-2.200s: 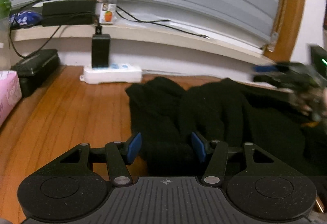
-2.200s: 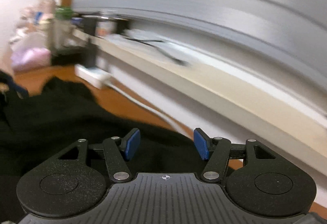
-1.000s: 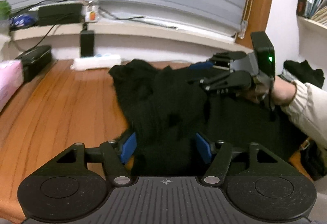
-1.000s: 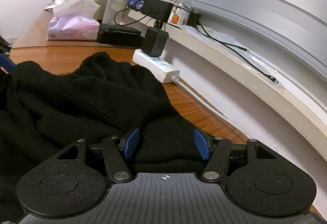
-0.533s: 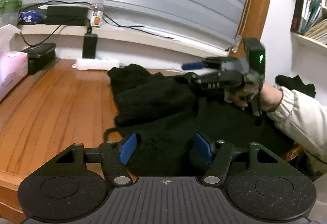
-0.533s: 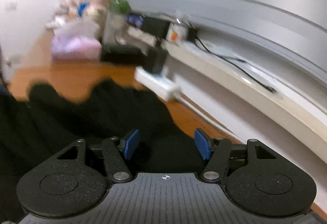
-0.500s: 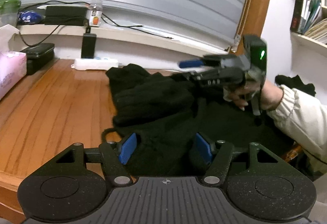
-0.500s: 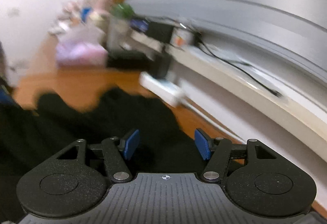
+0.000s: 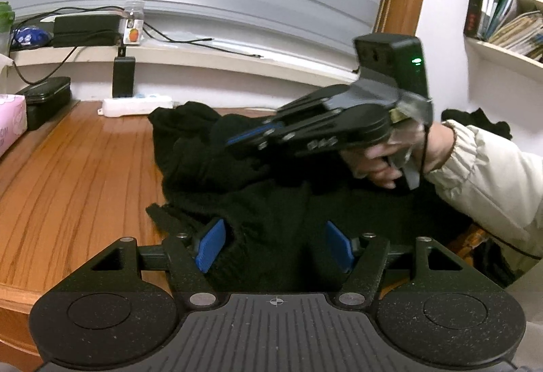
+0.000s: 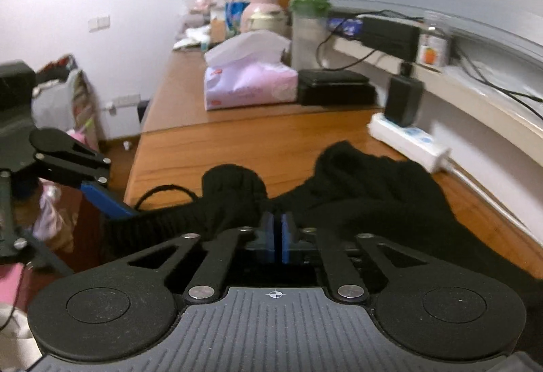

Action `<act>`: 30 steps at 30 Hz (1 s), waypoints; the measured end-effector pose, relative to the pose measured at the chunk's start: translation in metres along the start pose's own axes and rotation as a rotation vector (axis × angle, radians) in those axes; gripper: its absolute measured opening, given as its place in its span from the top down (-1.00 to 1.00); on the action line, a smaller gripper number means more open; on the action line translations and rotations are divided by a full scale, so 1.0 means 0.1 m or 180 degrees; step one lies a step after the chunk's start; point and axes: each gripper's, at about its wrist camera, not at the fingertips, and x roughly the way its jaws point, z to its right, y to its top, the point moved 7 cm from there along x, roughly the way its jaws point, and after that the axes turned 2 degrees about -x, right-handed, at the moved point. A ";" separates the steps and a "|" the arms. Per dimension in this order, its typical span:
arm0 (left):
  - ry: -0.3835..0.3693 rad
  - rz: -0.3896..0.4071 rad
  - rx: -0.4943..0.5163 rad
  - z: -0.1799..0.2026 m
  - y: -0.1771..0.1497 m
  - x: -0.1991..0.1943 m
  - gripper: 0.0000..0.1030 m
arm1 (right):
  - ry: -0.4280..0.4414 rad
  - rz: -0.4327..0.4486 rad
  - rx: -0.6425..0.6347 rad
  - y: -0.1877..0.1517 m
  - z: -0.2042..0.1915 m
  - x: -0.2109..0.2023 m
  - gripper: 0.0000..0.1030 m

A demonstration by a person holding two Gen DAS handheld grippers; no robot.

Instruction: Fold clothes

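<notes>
Two grippers are working over one black knitted garment (image 9: 271,202) that is lying bunched on a wooden desk (image 9: 68,175). The left gripper (image 9: 276,244) is standing with its blue pads well apart; a thick ribbed edge of the garment is sitting between them, lying against the inner face of the left pad (image 9: 210,244), while the right pad is showing a dark gap beside it, so the fabric is not being pinched. Ahead of these fingers the rest of the garment is piling up in folds towards the back wall.

The right gripper (image 10: 277,238) has just been closing, and its two blue pads are now meeting almost face to face with only a thin dark line between them. Black knit is bulging directly in front of and to both sides of the fingertips, but whether any fabric is actually caught in that slit cannot be told. In the left wrist view the same gripper (image 9: 237,139) is pointing leftwards over the heap, carried by a hand (image 9: 390,158) in a cream sleeve (image 9: 482,175).

Beyond the right gripper's fingers a white power strip (image 10: 407,137) is lying near the wall, and further back a pink tissue pack (image 10: 249,83) is sitting on the desk.
</notes>
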 end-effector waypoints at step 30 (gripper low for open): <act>-0.0201 -0.0102 -0.0352 -0.52 0.57 0.67 -0.21 | -0.0340 0.0209 -0.0255 -0.32 -0.13 -0.60 0.66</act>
